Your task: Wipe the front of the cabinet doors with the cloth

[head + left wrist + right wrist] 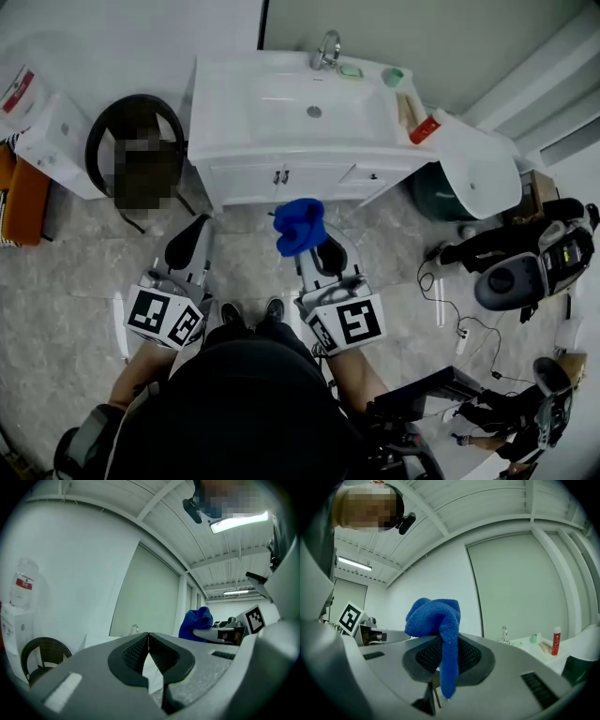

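The bunched blue terry cloth (435, 617) is clamped in the right tongs (440, 644), most of it heaped above the jaws and one fold hanging down between them. The white panelled cabinet doors (246, 181) under the sink counter (225, 103) stand shut, apart from the cloth.

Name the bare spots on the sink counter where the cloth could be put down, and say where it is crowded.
Bare: the counter strip left of the basin, out to the left edge. Crowded: right of the basin, with the cup, red bottle and soap beside the tap.
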Demonstrator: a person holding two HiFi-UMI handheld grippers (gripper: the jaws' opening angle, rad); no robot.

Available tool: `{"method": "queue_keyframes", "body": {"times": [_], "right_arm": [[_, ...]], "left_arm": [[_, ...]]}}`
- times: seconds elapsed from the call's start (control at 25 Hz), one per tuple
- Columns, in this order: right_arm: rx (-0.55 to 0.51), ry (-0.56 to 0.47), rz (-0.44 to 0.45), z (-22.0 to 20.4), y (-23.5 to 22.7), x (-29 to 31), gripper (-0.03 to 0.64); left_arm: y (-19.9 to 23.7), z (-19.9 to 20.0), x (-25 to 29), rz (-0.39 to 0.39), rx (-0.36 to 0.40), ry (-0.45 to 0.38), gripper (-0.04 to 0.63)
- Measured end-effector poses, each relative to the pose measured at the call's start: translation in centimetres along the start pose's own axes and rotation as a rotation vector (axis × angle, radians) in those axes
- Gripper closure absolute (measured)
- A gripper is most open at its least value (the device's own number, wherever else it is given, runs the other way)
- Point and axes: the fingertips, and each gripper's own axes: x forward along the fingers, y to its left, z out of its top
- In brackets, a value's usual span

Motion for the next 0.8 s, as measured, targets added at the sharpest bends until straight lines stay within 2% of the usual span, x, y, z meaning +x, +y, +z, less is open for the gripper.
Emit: {"method": "queue_keyframes", "body": {"times": [0.32,0.8], "right_arm": [[0.049,0.005,-0.008,-0.2,0.6,1.2,0.568],[0.056,0.014,-0.041,-0.7,0.4,1.9,0.568]], "left_arm": [[1.2,0.6,-0.1,-0.01,-0.01,-0.001,0.592],[2.0,0.4,0.3,-0.032,-0.013,0.012,0.592]]}}
